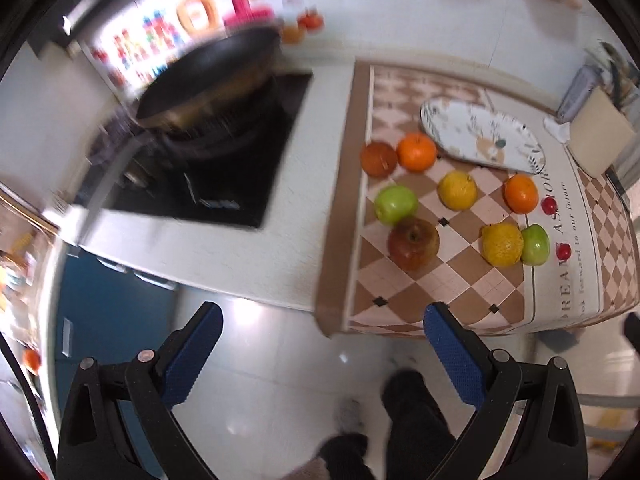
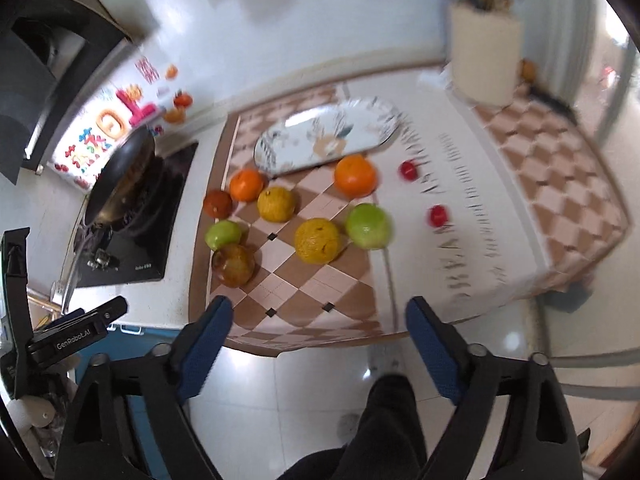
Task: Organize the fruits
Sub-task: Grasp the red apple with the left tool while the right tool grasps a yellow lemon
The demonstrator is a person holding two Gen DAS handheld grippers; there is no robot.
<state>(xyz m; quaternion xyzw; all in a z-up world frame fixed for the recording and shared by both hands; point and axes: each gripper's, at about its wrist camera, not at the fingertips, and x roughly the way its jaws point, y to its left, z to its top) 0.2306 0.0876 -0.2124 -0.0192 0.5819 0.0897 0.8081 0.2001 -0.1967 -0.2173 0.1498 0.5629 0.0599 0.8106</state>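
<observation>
Both grippers hang above the floor in front of the counter, pointing steeply down toward its edge. The left gripper (image 1: 323, 320) has its jaws apart with nothing between the blue pads (image 1: 192, 354). The right gripper (image 2: 319, 316) also has its jaws apart and empty.

The fruits lie loose on a checked mat (image 2: 304, 280) that covers the right part of the counter. Positions as seen from the right wrist camera:

- An oval plate (image 2: 288, 136) sits at the back of the mat, empty.
- Two oranges (image 2: 355, 176) (image 2: 247, 185) lie just in front of the plate.
- A dark red fruit (image 2: 218, 203) sits at the mat's left edge, touching the left orange.
- Two yellow fruits (image 2: 276, 204) (image 2: 318, 241) lie mid-mat.
- One green apple (image 2: 368, 226) sits just beside the nearer yellow fruit; a second green apple (image 2: 223, 234) sits to the left.
- A red-brown apple (image 2: 233, 265) lies nearest the front, touching the left green apple.
- Two small red fruits (image 2: 409, 170) (image 2: 438, 216) lie apart on the lettered white band to the right.

A black pan (image 2: 120, 172) stands on the hob to the left of the mat. A cream container (image 2: 484, 60) stands at the back right.
</observation>
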